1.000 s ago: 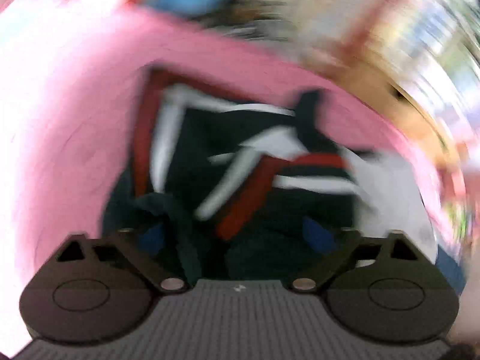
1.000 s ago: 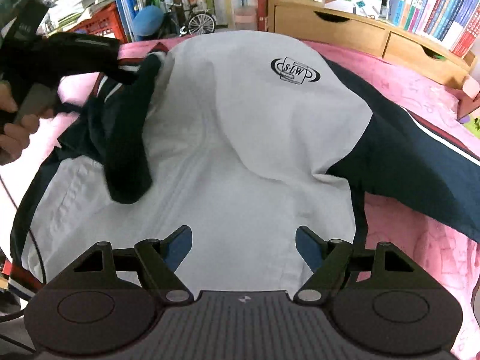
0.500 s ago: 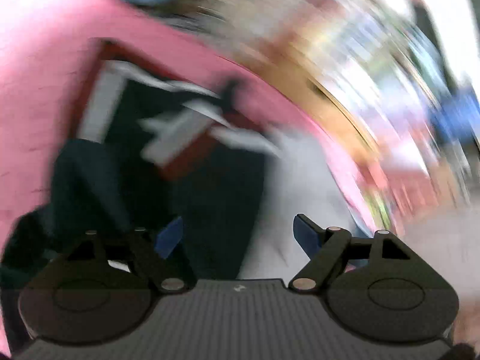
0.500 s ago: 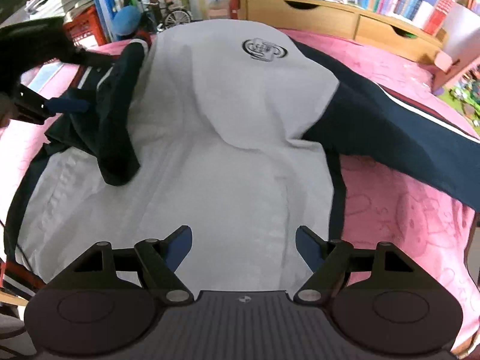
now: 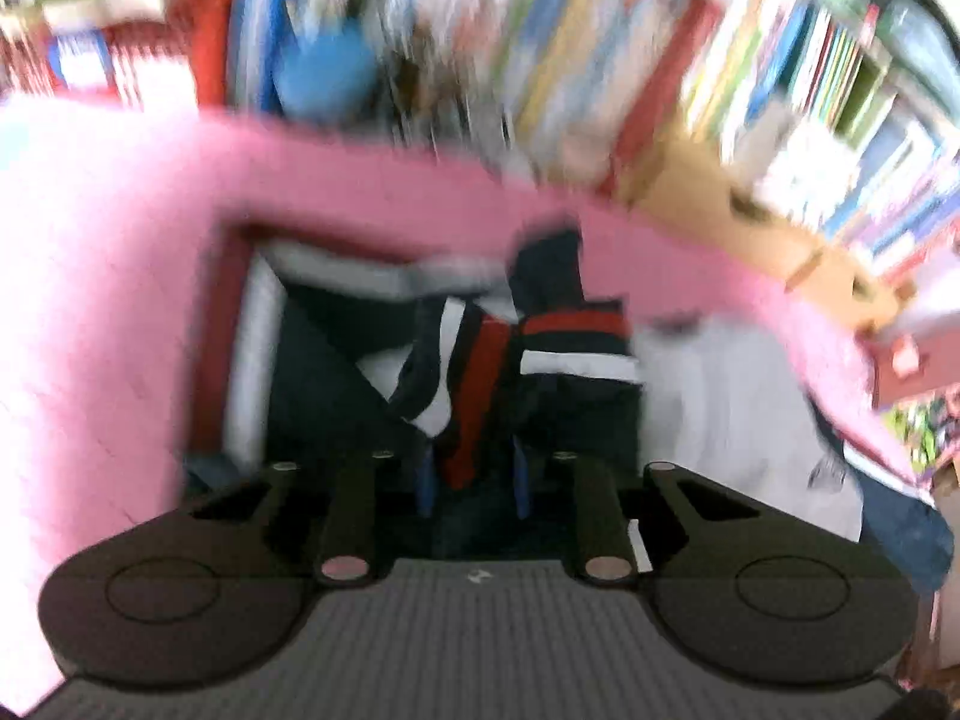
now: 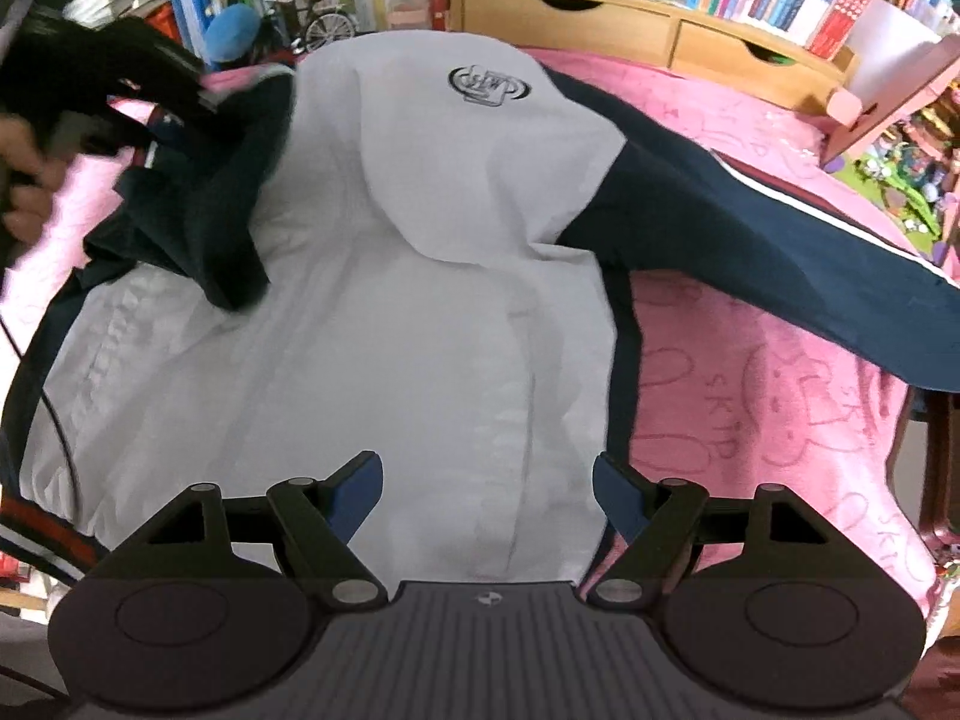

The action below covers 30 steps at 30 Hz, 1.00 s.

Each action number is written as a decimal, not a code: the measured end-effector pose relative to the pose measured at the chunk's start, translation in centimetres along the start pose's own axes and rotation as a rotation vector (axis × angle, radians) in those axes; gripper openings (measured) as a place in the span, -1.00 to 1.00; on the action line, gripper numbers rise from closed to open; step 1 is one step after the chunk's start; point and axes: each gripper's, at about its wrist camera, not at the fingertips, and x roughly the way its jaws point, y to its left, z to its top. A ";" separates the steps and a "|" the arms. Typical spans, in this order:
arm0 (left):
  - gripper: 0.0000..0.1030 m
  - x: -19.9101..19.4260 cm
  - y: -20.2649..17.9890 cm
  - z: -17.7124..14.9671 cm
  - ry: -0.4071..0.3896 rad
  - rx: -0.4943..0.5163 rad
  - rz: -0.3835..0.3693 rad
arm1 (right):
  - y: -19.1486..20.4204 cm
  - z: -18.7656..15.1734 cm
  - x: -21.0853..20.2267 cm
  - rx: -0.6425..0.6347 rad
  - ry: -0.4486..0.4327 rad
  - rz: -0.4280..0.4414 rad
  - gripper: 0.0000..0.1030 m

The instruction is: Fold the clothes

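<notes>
Pink printed bedspread, grey and navy jacket spread flat on it

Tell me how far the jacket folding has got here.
Done: one navy sleeve lies across the jacket's grey body. In hand: the left gripper is closing on striped cuff fabric. Left: the other sleeve lies spread on the pink blanket; right gripper open, empty.
</notes>
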 end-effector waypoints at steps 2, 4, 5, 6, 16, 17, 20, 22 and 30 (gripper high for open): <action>-0.58 -2.8 2.2 2.4 -0.091 0.017 0.052 | -0.3 0.1 0.1 0.016 -0.002 -0.008 0.51; -0.58 -5.8 4.5 4.9 -0.184 0.035 0.109 | -0.5 0.3 0.2 0.031 -0.002 -0.015 0.51; -0.58 -7.6 5.8 6.5 -0.235 0.051 0.153 | -0.5 0.4 0.3 0.034 -0.005 -0.016 0.51; -0.58 -9.1 7.0 7.9 -0.278 0.080 0.207 | -0.4 0.6 0.4 0.032 -0.008 -0.019 0.51; 0.20 -8.9 21.7 16.4 -0.066 0.233 0.929 | 0.4 4.7 1.3 -0.044 -0.068 -0.021 0.52; 0.20 -8.3 22.8 16.6 -0.021 0.219 0.953 | 0.5 5.9 1.2 -0.066 -0.094 -0.026 0.52; 0.49 -7.7 22.0 14.9 -0.034 0.187 0.793 | 0.3 10.7 1.4 -0.107 -0.188 -0.038 0.52; 0.57 -6.3 19.9 14.0 -0.032 0.249 0.750 | 0.5 14.5 2.7 -0.124 -0.229 -0.041 0.54; 0.57 -2.5 9.2 10.2 0.004 0.384 0.237 | 3.3 25.9 11.7 -0.148 -0.126 0.007 0.13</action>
